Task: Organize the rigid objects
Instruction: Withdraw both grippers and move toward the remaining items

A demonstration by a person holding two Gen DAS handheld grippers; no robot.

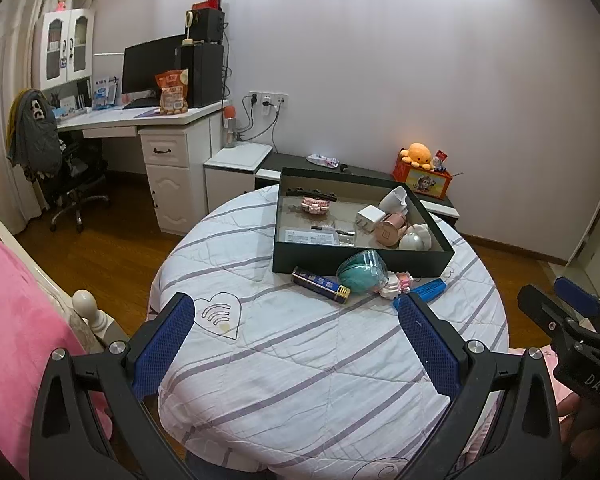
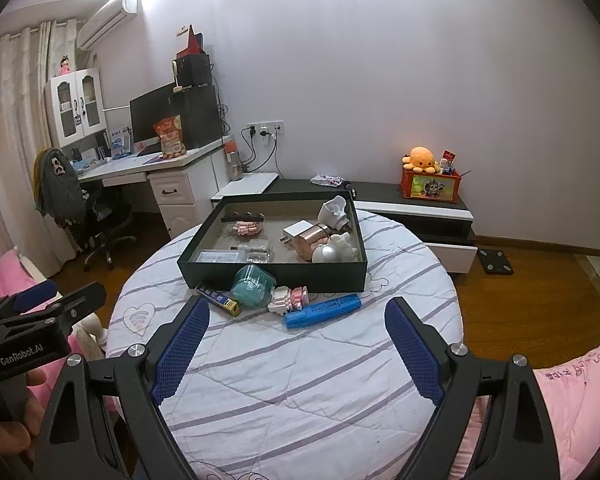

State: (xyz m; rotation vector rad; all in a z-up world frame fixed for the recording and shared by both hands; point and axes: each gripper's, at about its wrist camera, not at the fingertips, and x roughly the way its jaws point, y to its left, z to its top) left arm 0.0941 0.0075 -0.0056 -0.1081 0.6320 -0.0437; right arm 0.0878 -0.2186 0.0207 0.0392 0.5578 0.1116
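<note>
Lying beside the dark box [image 2: 274,276], a blue marker [image 2: 322,311] shows printed lettering.

Readable print is scarce here. In the right wrist view, the black body of the left gripper [image 2: 40,304] at the left edge reads "GenRobot.AI" in white. In the left wrist view, the right gripper [image 1: 560,300] at the right edge shows white letters "DAS", cut off there. The pink quilt [image 2: 580,384] carries dark handwriting, "LOVER" just legible. The blue marker [image 2: 322,311] near the round table's [image 2: 300,380] middle has print too small to read.
</note>
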